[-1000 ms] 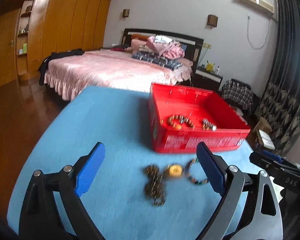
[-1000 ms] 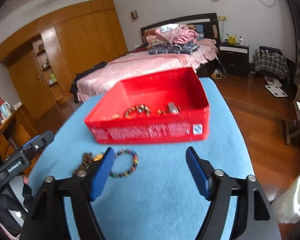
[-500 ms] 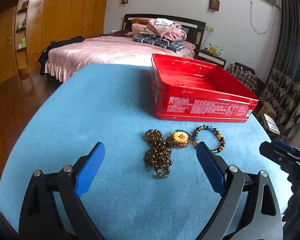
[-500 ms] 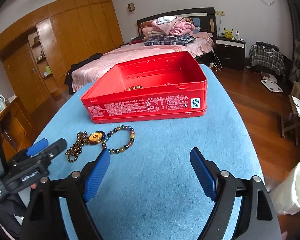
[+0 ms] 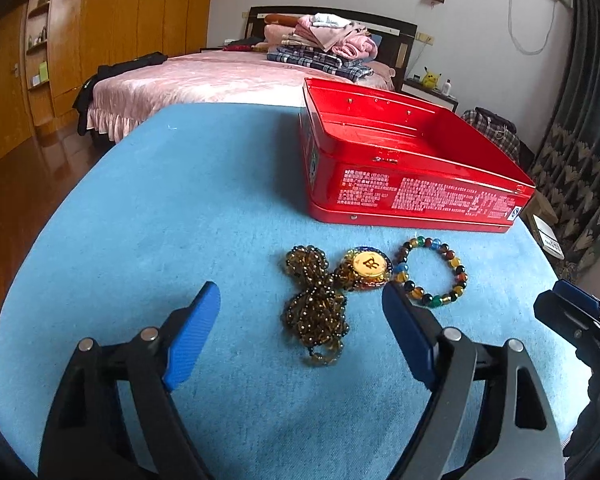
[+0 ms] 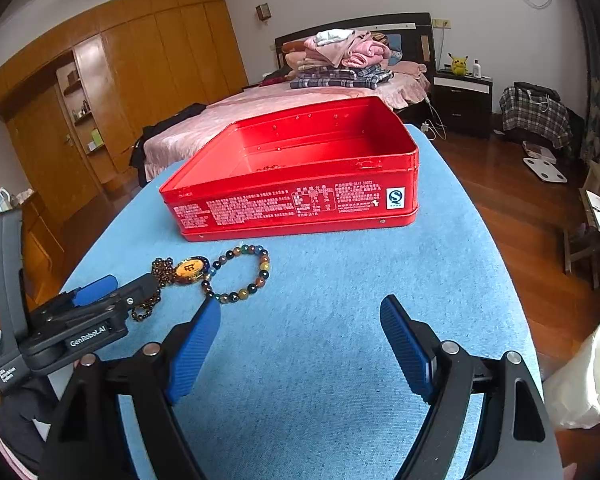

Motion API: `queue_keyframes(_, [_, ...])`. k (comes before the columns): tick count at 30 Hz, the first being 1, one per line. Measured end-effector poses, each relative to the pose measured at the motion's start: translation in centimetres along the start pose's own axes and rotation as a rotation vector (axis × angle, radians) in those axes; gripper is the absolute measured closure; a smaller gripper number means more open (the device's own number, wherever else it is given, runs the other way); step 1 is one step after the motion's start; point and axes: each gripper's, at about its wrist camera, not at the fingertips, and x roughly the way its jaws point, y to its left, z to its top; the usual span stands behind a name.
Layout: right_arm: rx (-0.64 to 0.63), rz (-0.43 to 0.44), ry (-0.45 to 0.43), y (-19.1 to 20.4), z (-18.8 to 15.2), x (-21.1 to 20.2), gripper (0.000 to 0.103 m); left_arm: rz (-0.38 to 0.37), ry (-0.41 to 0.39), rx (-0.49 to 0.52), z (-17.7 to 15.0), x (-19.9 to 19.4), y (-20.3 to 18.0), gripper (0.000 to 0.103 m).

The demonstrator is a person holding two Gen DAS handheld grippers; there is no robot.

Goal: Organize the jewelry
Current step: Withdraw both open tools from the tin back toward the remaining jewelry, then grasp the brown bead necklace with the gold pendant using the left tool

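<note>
A brown bead necklace (image 5: 314, 312) with a gold pendant (image 5: 367, 265) lies bunched on the blue tablecloth (image 5: 172, 200). A multicoloured bead bracelet (image 5: 454, 258) sits just right of it. Behind them stands an open red tin (image 5: 420, 196). My left gripper (image 5: 300, 294) hovers low over the necklace; its jaws are closing, with the necklace between them and the pads clear of it. My right gripper (image 6: 300, 306) is open over bare cloth, right of the bracelet (image 6: 265, 266). A few beads show inside the tin (image 6: 292, 204).
The table's rounded edges drop to a wooden floor on both sides. A white roll (image 6: 580, 376) sits off the table's right edge. A bed with folded clothes (image 5: 320, 40) and a wooden wardrobe (image 6: 140, 80) stand beyond the tin.
Both grippers have sunk toward the table, so the tin's inside is mostly hidden. The left gripper has come closer to the necklace and its jaws have narrowed.
</note>
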Motion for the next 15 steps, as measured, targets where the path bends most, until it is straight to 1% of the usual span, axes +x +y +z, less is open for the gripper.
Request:
queue_keyframes(5, [0.000, 0.000, 0.001, 0.02, -0.06, 0.08, 0.022, 0.002, 0.026, 0.000, 0.02, 0.48, -0.24, 0.024])
queue_keyframes(11, [0.001, 0.002, 0.005, 0.10, -0.14, 0.21, 0.022, 0.009, 0.061, 0.008, 0.02, 1.05, -0.38, 0.029])
queue_keyframes(14, [0.002, 0.001, 0.009, 0.07, -0.33, 0.36, 0.018, 0.011, 0.067, 0.018, 0.03, 1.04, -0.50, 0.030])
queue_keyframes(15, [0.002, 0.001, 0.010, 0.10, -0.40, 0.42, 0.018, 0.010, 0.070, 0.021, 0.04, 1.08, -0.56, 0.033])
